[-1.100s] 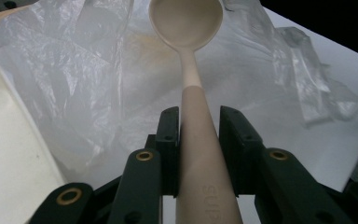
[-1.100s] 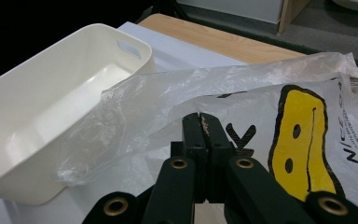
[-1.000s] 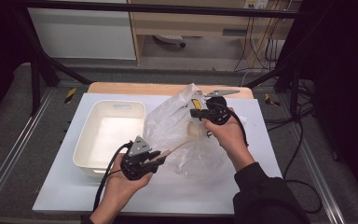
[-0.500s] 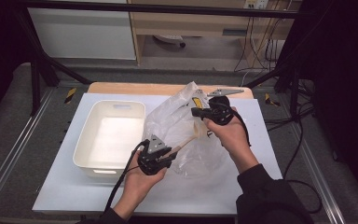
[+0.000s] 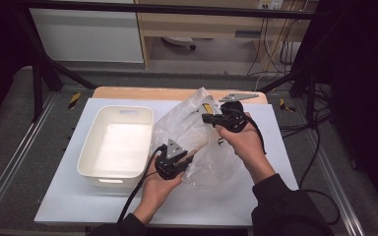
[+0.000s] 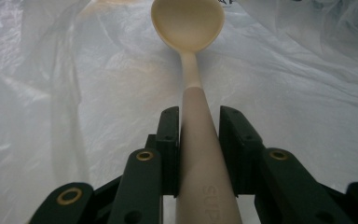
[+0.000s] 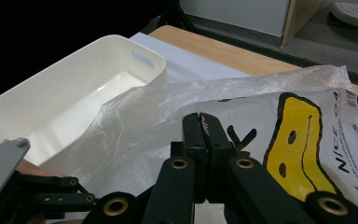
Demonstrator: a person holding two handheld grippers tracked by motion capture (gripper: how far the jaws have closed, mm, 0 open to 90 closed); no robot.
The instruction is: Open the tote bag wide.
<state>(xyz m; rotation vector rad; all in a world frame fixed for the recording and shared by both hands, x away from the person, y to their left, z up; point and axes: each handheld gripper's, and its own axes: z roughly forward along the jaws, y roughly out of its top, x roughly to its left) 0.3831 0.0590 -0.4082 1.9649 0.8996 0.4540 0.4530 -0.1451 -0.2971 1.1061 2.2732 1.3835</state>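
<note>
Risk: smooth tapered handle of cream plastic spoon (image 6: 193,100) may slide through left claw (image 6: 198,121), or bowl catch on crinkled film, if pull is skewed. Risk: thin clear plastic bag with yellow print (image 7: 261,126) may tear or slip from right claw (image 7: 204,125).

Left claw pinches spoon handle, lower centre of left gripper view; bowel end at upper centre, inside bag. Right claw pressed together on bag film, centre of right gripper view. White plastic tub (image 5: 115,142) centre left of high view, on white counter (image 5: 69,206).

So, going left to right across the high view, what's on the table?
White rectangular plastic tub → left gripper clamped on a cream spoon → crumpled clear plastic bag → right gripper, pinching the bag's top, in the person's right hand.
</note>
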